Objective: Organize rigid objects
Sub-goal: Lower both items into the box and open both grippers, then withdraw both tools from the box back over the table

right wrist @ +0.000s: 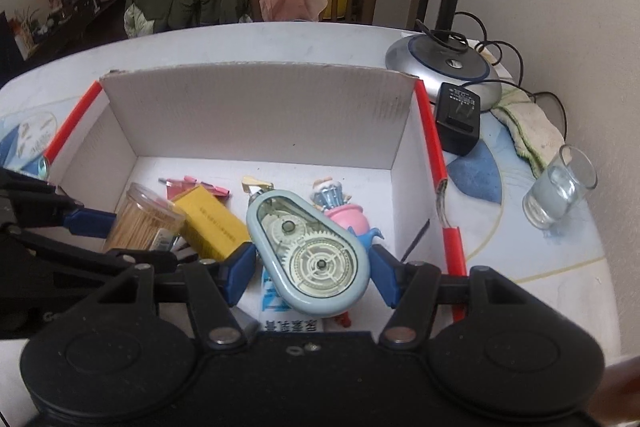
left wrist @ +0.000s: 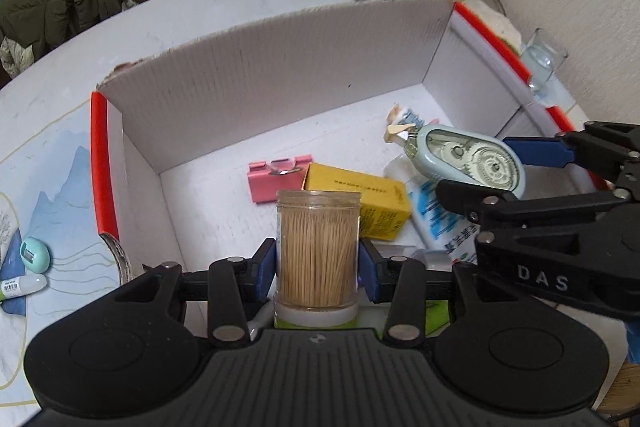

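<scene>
Toothpicks fill a clear jar (left wrist: 318, 251) that is clamped between the blue pads of the left hand-held gripper (left wrist: 318, 261), with both pads pressed against its sides. The jar is held over the near part of an open white cardboard box (left wrist: 248, 75) with red-edged side walls, which stands on the tabletop (left wrist: 60, 131). A pale blue correction tape dispenser (right wrist: 308, 251) with visible gears is gripped by the right hand-held gripper (right wrist: 312, 277), its wide end squeezed between the two blue pads and its narrow tip pointed toward the far wall of the box. On the box floor a yellow carton (left wrist: 360, 203) is seen just behind the jar, with a pink binder clip (left wrist: 276, 177) at its far left side and a white tube with blue print (left wrist: 436, 215) to its right. A small pink and blue figurine (right wrist: 344, 211) lies just right of the dispenser in the right wrist view. Outside the box, a glass of water (right wrist: 560, 193) stands on the tabletop to the right, near a black power adapter (right wrist: 458, 119) and a silver lamp base (right wrist: 444, 63). To the left of the box, a small mint-green egg-shaped object (left wrist: 35, 254) and a white stick-shaped item (left wrist: 22, 286) rest on the tabletop.
</scene>
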`<state>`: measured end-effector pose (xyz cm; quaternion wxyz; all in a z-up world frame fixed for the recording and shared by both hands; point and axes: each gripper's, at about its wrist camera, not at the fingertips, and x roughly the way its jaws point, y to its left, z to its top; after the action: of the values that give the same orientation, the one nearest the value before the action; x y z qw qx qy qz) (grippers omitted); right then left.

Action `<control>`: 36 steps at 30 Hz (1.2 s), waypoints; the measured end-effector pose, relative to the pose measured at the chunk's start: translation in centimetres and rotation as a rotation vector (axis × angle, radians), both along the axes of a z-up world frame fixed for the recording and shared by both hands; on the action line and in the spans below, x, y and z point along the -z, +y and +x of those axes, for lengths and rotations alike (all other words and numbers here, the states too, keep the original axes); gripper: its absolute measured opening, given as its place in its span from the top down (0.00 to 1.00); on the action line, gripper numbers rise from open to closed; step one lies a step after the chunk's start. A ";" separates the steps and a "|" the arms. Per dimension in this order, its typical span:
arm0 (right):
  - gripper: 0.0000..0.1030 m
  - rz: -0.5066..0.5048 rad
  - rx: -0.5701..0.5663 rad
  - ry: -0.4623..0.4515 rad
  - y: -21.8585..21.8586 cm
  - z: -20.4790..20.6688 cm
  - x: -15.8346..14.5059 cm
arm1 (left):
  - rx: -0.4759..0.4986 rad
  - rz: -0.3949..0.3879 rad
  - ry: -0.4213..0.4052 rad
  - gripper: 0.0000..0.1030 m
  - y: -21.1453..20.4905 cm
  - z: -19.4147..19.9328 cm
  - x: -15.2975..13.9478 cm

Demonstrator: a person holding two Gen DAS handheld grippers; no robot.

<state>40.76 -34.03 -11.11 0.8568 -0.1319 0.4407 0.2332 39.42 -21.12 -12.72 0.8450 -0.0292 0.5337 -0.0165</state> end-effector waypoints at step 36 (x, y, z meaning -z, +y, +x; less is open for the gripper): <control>0.28 0.050 0.024 -0.046 -0.8 -4.8 -5.1 | -0.002 -0.108 -0.215 0.39 2.6 -7.0 -6.7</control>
<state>35.97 -34.82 -6.00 0.8725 -0.1104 0.4162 0.2309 32.38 -18.55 -6.02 0.8945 -0.0732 0.4385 -0.0475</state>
